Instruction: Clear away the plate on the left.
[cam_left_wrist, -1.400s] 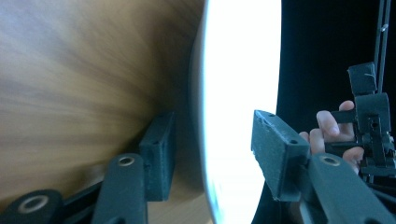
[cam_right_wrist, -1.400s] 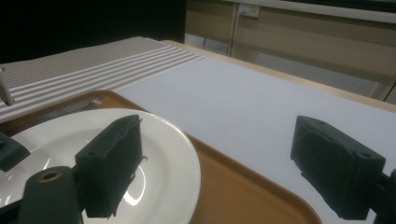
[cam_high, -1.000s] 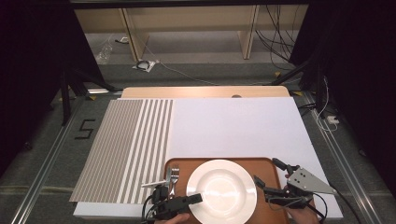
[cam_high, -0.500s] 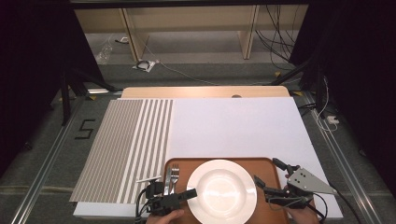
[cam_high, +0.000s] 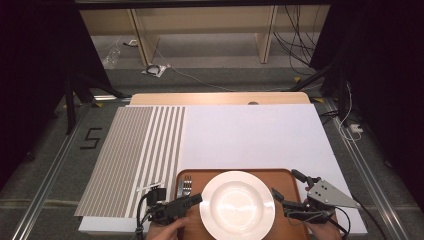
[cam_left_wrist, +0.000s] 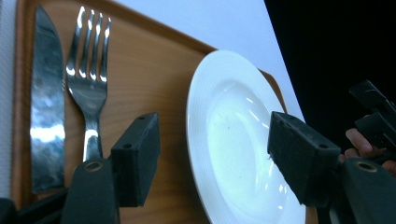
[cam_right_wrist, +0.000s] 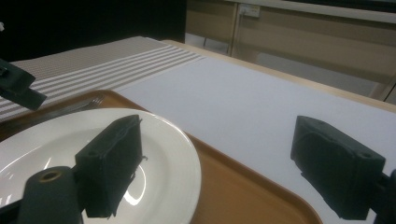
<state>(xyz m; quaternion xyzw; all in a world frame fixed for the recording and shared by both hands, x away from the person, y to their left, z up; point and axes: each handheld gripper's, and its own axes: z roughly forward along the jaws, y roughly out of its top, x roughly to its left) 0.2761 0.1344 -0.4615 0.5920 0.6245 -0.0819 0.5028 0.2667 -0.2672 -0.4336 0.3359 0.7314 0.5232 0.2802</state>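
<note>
At the near left corner of the brown tray (cam_high: 287, 176), the left gripper (cam_high: 192, 200) hovers with its jaws spread, and they have just been opening wider; nothing sits pinched between them. In the left gripper view the knife (cam_left_wrist: 45, 107) lies outermost, beyond the left-hand jaw, and the fork (cam_left_wrist: 88, 79) lies just beside it, its handle running down behind that same jaw. Both rest flat on the tray (cam_left_wrist: 140, 70), side by side and not touching. The white plate (cam_left_wrist: 233, 140) fills the gap between the two jaws in that view, its rim nearer the right-hand jaw, though neither pad presses on it.

From above, the plate (cam_high: 237, 205) sits in the middle of the tray, between the two grippers, with the fork (cam_high: 186, 187) just ahead of the left gripper's jaws.

On the far side of the plate, the right gripper (cam_high: 290, 192) rests at the tray's right end, jaws spread wide and empty. In the right gripper view the plate (cam_right_wrist: 163, 140) lies behind and beside the left-hand jaw, and the right-hand jaw stands over the white mat (cam_right_wrist: 261, 102) past the tray's edge (cam_right_wrist: 243, 186).
</note>
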